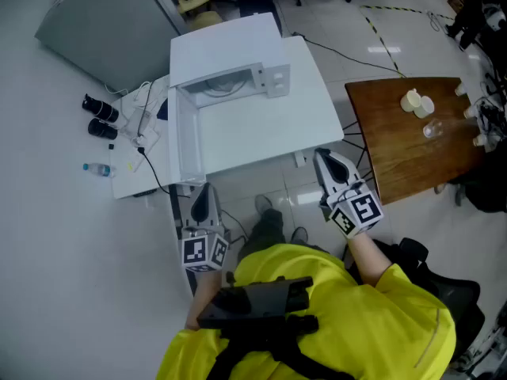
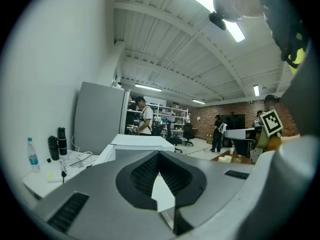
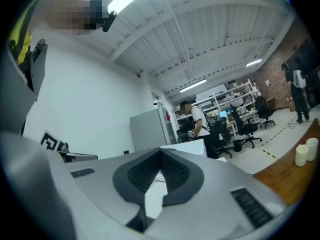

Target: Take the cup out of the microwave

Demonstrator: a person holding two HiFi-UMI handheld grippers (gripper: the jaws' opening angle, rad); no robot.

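Observation:
The white microwave (image 1: 230, 74) stands at the back of a white table (image 1: 269, 129), and its door (image 1: 188, 137) is swung open to the left. A round plate shows inside; I see no cup in it. My left gripper (image 1: 203, 195) is held at the table's near left corner, shut and holding nothing. My right gripper (image 1: 322, 157) is at the near right edge, also shut and holding nothing. In the left gripper view the left gripper (image 2: 159, 155) points at the microwave (image 2: 140, 142). In the right gripper view the right gripper (image 3: 161, 152) has the microwave (image 3: 192, 147) behind it.
A wooden table (image 1: 396, 149) at the right holds two pale cups (image 1: 415, 103) and a glass (image 1: 432, 129). A water bottle (image 1: 97, 169), black cylinders (image 1: 101, 117) and cables (image 1: 141, 121) lie at the left. Behind stand a grey cabinet (image 1: 99, 30), office chairs and several people.

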